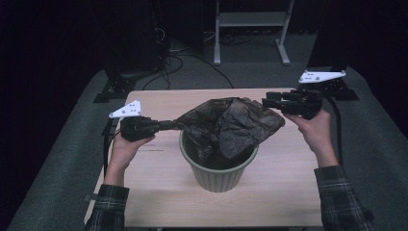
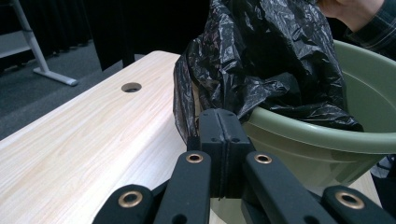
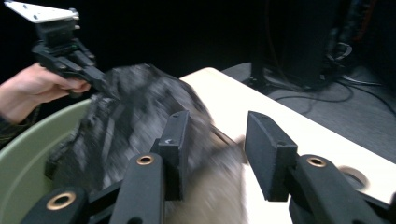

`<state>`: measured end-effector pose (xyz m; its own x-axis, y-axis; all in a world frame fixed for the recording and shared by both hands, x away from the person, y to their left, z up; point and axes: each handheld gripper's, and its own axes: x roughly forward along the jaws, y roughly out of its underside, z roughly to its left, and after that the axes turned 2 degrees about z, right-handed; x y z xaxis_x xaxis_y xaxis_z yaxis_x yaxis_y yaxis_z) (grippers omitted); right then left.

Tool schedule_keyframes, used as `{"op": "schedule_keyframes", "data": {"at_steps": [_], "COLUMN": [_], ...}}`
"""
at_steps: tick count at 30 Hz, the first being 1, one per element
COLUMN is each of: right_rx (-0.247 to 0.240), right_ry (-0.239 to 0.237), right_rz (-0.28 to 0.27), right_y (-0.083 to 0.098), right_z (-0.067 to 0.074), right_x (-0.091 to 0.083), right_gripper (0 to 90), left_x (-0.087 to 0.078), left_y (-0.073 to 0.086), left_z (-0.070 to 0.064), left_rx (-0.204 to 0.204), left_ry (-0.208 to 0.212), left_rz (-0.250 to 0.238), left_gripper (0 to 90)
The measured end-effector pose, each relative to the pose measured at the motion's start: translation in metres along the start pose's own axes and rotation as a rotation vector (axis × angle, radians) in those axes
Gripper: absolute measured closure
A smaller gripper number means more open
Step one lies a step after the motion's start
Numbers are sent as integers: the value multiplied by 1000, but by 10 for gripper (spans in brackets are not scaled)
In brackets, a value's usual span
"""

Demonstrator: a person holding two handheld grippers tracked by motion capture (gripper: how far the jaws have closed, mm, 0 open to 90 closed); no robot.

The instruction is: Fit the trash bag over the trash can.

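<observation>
Dark curtains and grey floor ring the pale wooden table [image 1: 159, 192], where my green ribbed bin [image 1: 219, 175] stands upright near the middle. Draped over its mouth is the black plastic bag [image 1: 231, 122], stretched with its long axis running left to right across the table, and part of it sags down inside the bin. My left gripper [image 1: 168, 125] has its 2 jaws clamped together on the bag's left edge. My right gripper [image 1: 269, 99] has its jaws apart, with the bag's right end just beside them.
</observation>
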<state>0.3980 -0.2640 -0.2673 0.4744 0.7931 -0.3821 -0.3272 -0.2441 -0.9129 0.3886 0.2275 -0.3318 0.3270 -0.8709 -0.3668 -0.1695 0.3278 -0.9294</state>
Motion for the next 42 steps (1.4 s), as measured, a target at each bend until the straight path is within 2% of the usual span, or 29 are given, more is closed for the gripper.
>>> {"op": "schedule_keyframes", "data": {"at_steps": [4, 8, 9, 14, 16, 22, 32, 36, 42], "right_rx": [-14, -21, -19, -64, -81, -109, -137, -158, -160], "right_ry": [-39, -77, -89, -121, -139, -197, -293, -319, -354], "right_rz": [6, 59, 68, 131, 146, 111, 42, 48, 74], "right_y": [-13, -18, -17, -11, -9, -1, 18, 29, 45], "right_z": [9, 16, 17, 23, 28, 45, 81, 98, 112], "right_x": [15, 30, 33, 41, 42, 35, 12, 7, 2], "right_gripper": [540, 532, 553, 829, 897, 900, 900, 900, 900], "left_x": [0, 1, 1, 3, 3, 1, -7, -10, -18], "left_y": [-1, -1, -1, -1, -1, -2, -1, 3, 9], "left_z": [0, -1, -1, -3, -3, -6, -11, -16, -24], "left_rx": [4, 0, 1, 3, 3, 7, 6, 0, -6], "left_ry": [2, 5, 7, 13, 14, 17, 15, 25, 31], "left_rz": [-5, -10, -9, -5, -5, -11, -24, -36, -48], "left_gripper": [895, 895, 895, 895, 895, 895, 895, 895, 895]}}
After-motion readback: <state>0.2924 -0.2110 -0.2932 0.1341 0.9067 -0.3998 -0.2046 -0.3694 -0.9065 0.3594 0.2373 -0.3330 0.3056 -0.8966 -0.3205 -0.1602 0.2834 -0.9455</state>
